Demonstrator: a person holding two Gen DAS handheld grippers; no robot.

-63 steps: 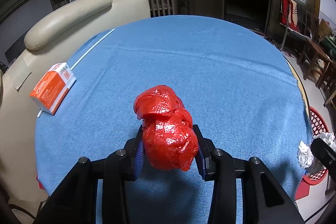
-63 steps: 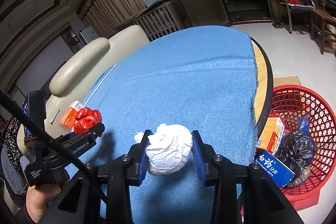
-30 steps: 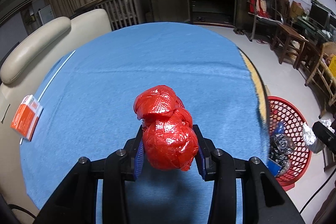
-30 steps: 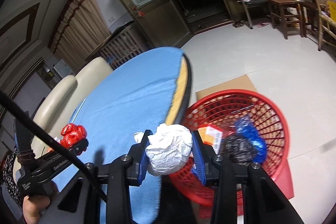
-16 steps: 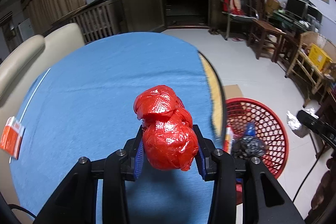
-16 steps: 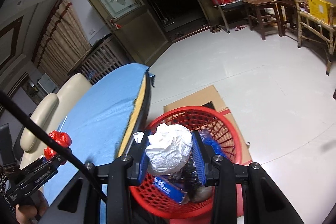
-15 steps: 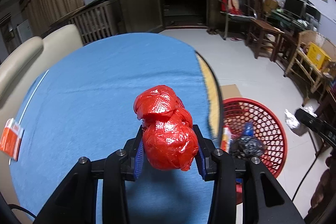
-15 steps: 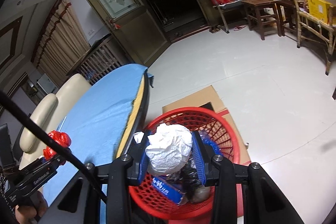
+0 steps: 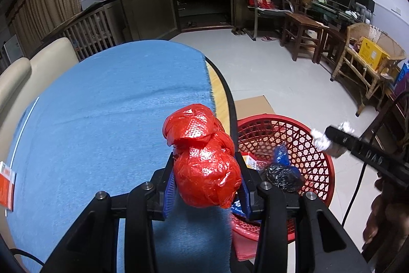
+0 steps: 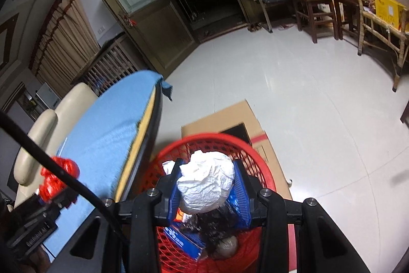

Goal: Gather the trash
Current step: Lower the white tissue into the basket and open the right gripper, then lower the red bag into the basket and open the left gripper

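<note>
the right tongs [image 10: 207, 193], clamped on a crumpled white paper ball [image 10: 206, 186], hang over the red plastic mesh basket [image 10: 258, 155] on the floor; parting them only while centred above its opening should drop the ball cleanly inside. the left tongs [image 9: 207, 182] grip a scrunched red plastic bag [image 9: 202, 157] above the near right edge of the blue-clothed round tabletop [image 9: 107, 104], the basket just to their right.
</note>
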